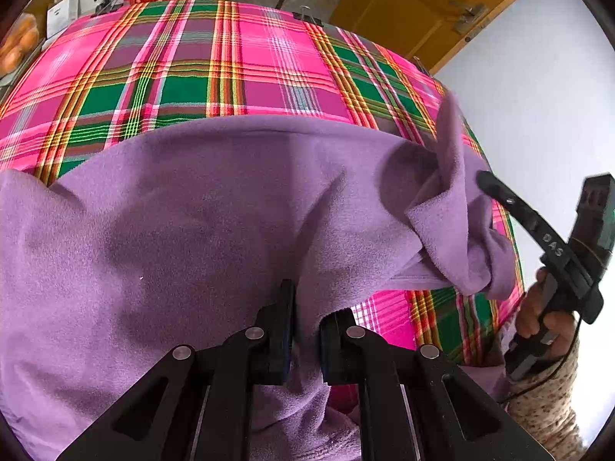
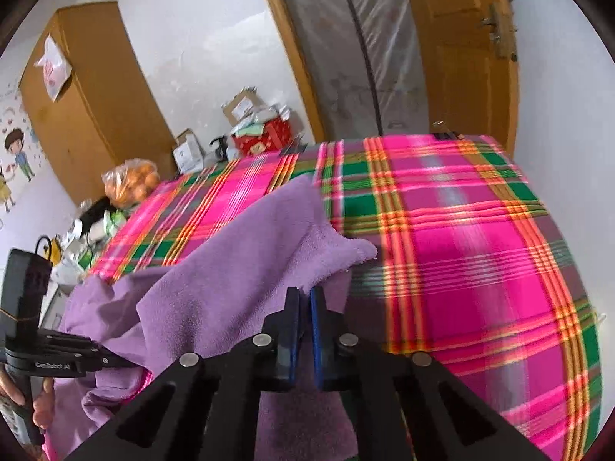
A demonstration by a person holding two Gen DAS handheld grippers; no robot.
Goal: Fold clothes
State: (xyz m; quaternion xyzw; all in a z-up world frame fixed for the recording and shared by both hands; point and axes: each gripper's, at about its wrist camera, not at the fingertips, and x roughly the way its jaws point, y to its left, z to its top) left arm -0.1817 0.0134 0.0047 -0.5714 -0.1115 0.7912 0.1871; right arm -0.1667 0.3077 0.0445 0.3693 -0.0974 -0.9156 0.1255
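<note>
A purple fleece garment [image 1: 200, 207] lies spread over the near part of a table covered in a pink, green and yellow plaid cloth [image 1: 238, 61]. My left gripper [image 1: 307, 307] is shut on the garment's near edge, with fleece pinched between its two pads. In the right wrist view my right gripper [image 2: 305, 299] is shut on another part of the purple garment [image 2: 238, 265], lifting a corner that stands up above the plaid cloth [image 2: 461, 238]. The right gripper [image 1: 496, 192] also shows at the right of the left wrist view, holding a bunched fold.
A person's hand [image 1: 538, 315] grips the right tool's handle. Beyond the table's far edge stand cardboard boxes [image 2: 246, 107], a red box [image 2: 265, 138] and a bag of oranges [image 2: 130, 184]. A wooden door [image 2: 465, 50] and a wooden cabinet [image 2: 92, 100] line the white wall.
</note>
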